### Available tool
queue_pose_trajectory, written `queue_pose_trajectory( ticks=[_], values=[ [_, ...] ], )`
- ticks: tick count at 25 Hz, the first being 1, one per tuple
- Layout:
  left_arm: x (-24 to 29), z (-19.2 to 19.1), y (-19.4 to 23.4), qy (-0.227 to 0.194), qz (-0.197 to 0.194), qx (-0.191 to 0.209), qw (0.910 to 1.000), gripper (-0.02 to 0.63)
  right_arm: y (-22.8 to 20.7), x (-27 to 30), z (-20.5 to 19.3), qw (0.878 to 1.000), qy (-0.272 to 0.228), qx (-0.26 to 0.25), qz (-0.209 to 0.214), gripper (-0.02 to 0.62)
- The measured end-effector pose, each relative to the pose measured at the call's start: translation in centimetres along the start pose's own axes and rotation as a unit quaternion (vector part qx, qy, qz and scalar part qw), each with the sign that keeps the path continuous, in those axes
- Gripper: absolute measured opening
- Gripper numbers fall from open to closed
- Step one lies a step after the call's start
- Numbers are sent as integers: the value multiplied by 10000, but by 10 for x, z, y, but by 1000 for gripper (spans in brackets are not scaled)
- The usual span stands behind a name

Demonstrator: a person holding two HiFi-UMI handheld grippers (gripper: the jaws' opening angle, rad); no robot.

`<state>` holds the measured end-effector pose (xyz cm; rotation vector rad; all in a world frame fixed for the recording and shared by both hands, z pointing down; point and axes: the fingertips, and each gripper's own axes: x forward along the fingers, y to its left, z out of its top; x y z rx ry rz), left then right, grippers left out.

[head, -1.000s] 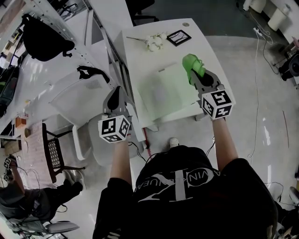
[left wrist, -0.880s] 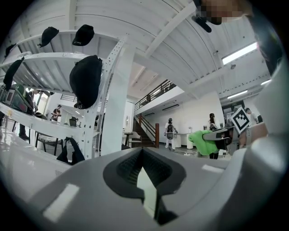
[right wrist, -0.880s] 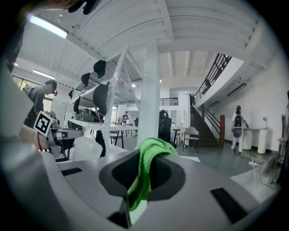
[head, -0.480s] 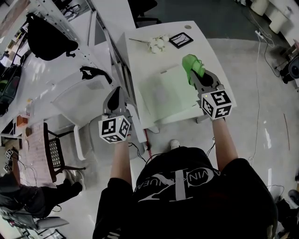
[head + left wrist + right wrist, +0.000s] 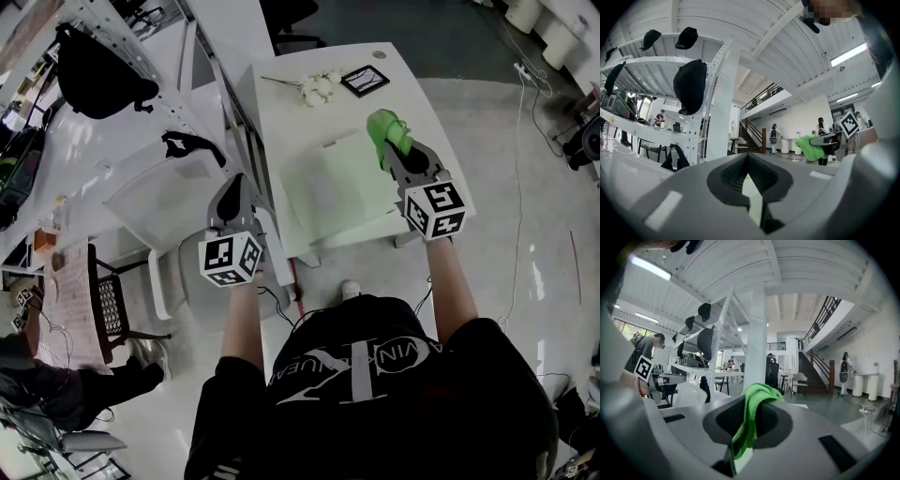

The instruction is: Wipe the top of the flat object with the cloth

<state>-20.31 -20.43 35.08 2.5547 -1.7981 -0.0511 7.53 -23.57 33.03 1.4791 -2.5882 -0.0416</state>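
green cloth (image 5: pixel 387 131) clamped in right gripper (image 5: pixel 396 157) over flat object (image 5: pixel 328 187); left gripper (image 5: pixel 234 189) closed empty; flowers (image 5: pixel 319 87) beyond.

Soft fuzzy green cloth (image 5: pixel 387 133); smooth matt white table (image 5: pixel 281 117).

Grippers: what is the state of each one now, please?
Left gripper: closed, empty.
Right gripper: closed on the green cloth.

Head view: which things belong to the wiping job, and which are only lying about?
Job:
green cloth, held in the right gripper
pale flat object

Lying about:
white flowers
black frame
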Motion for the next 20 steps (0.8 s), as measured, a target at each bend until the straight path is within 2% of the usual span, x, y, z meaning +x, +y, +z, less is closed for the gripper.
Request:
queue_pose_trajectory(
  ticks=[20],
  values=[
    [-3, -8, 0, 89, -21, -25, 10000, 5, 1, -6, -10, 9999, 48, 115, -32, 31]
  ],
)
